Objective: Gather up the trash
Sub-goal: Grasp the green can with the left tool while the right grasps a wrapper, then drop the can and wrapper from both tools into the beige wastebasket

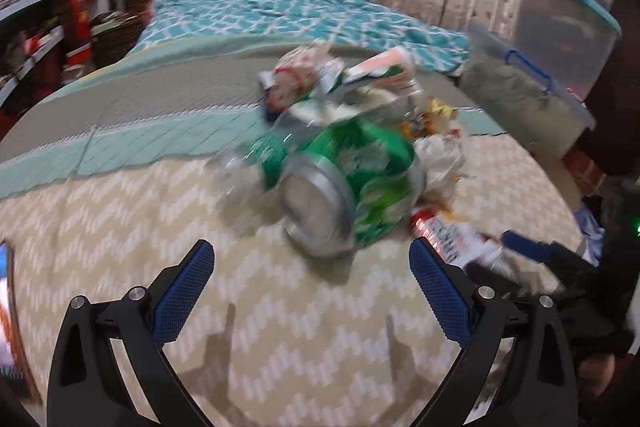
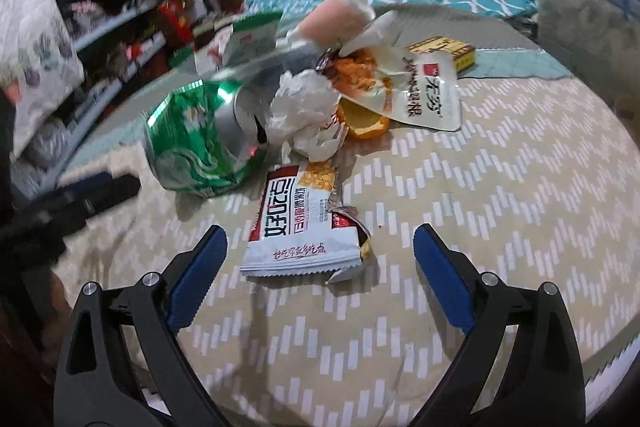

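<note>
Both grippers hang wide open and empty over the bed. Just ahead of the left gripper point(image 1: 310, 263), between its jaws, lies a crushed green can point(image 1: 344, 183): probably light, stiff, slippery, best pinched across its dented middle. Ahead of the right gripper point(image 2: 318, 247) lies a flat snack wrapper point(image 2: 304, 223), likely flimsy and crinkly; its raised torn edge offers a hold.
</note>
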Available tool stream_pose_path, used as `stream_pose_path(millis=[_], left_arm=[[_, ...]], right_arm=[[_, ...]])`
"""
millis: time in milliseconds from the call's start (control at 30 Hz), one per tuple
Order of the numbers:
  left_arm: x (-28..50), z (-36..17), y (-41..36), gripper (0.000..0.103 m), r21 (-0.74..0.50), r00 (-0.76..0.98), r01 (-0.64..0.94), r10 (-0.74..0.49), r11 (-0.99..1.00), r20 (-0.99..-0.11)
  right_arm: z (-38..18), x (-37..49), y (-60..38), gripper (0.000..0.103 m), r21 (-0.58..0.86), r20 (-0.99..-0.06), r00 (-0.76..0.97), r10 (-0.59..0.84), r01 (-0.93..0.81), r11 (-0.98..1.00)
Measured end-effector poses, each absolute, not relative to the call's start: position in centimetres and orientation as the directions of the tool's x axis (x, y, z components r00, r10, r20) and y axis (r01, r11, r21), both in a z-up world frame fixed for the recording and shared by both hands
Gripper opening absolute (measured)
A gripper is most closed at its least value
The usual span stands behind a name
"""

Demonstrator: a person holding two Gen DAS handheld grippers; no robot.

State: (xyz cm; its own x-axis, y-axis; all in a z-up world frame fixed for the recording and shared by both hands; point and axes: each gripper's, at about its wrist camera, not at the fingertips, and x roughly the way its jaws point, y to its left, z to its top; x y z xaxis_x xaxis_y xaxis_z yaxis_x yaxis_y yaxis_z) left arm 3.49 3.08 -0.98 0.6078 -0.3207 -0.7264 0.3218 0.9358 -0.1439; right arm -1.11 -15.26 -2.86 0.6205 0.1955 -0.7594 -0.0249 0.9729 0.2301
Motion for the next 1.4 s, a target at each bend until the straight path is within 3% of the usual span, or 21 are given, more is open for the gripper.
stream_pose_path(millis=[67,133,167,200,233,300,500,633,800,967,1233,1267,1300,1333,1367,1400], left_arm=[[5.2,-0.7,2.4,0.092,-0.151,0.607,0.322,-0.327,0.934,-0.725],[6.6,-0.8,1.8,0.071,-0.18,0.585,0.323,-0.345,0.929,-0.734],[7.3,-1.1,1.5,0.063,-0.193,0.567,0.318,-0.349,0.928,-0.746],[7.7,-1.4,1.3,0.042,-0.205,0.546,0.318,-0.356,0.925,-0.759],[7.9,-1.7,1.1,0.024,-0.217,0.525,0.32,-0.364,0.922,-0.77],[7.5,-2.4,0.7,0.019,-0.25,0.49,0.336,-0.395,0.908,-0.777],[5.0,-2.9,-1.3,0.018,-0.312,0.414,0.419,-0.485,0.853,-0.77],[4.6,-1.7,-3.0,0.018,-0.339,0.39,0.457,-0.528,0.822,-0.755],[4.1,1.3,-7.1,0.018,-0.366,0.344,0.552,-0.605,0.749,-0.718],[5.7,3.2,-16.4,0.018,-0.335,0.268,0.673,-0.64,0.659,-0.72],[9.1,1.4,-37.1,0.019,-0.29,0.163,0.789,-0.64,0.541,-0.751],[9.4,0.8,-39.6,0.02,-0.28,0.171,0.79,-0.635,0.545,-0.754],[9.6,0.3,-41.4,0.034,-0.275,0.173,0.789,-0.629,0.549,-0.758],[9.8,-0.1,-42.6,0.061,-0.271,0.174,0.787,-0.621,0.555,-0.764],[9.8,-0.5,-43.4,0.068,-0.26,0.193,0.777,-0.61,0.573,-0.769],[9.7,-0.6,-43.2,0.066,-0.256,0.212,0.77,-0.613,0.584,-0.761]], right_arm=[[-3.2,-0.5,-15.1,0.093,0.226,-0.773,0.603,0.198,-0.031,0.974],[-3.4,-0.1,-15.1,0.091,0.244,-0.78,0.585,0.221,-0.042,0.969],[-3.5,-0.1,-15.0,0.079,0.232,-0.782,0.585,0.217,-0.05,0.971],[-3.4,-0.2,-14.9,0.069,0.221,-0.785,0.58,0.219,-0.069,0.973],[-3.4,-0.4,-15.0,0.041,0.22,-0.785,0.577,0.226,-0.081,0.972],[-3.4,-1.1,-15.8,0.031,0.275,-0.771,0.573,0.276,-0.091,0.957],[-3.0,-4.6,-20.1,0.022,0.325,-0.719,0.646,0.256,-0.014,0.946],[-2.5,-6.6,-24.6,0.02,0.405,-0.666,0.706,0.241,0.072,0.911],[-1.6,-8.8,-31.5,0.02,0.445,-0.612,0.782,0.122,0.213,0.87],[-1.6,-9.8,-41.3,0.02,0.497,-0.59,0.807,-0.011,0.375,0.782],[-3.4,-8.4,-54.2,0.023,0.462,-0.655,0.738,-0.165,0.563,0.686],[-4.0,-8.0,-55.1,0.026,0.464,-0.667,0.728,-0.161,0.575,0.674],[-4.4,-8.0,-55.9,0.041,0.483,-0.665,0.729,-0.161,0.584,0.653],[-4.6,-8.4,-56.5,0.054,0.505,-0.653,0.739,-0.167,0.589,0.631],[-4.6,-9.1,-56.8,0.077,0.537,-0.622,0.76,-0.19,0.59,0.602],[-4.4,-9.5,-56.8,0.08,0.545,-0.601,0.772,-0.207,0.585,0.601]])
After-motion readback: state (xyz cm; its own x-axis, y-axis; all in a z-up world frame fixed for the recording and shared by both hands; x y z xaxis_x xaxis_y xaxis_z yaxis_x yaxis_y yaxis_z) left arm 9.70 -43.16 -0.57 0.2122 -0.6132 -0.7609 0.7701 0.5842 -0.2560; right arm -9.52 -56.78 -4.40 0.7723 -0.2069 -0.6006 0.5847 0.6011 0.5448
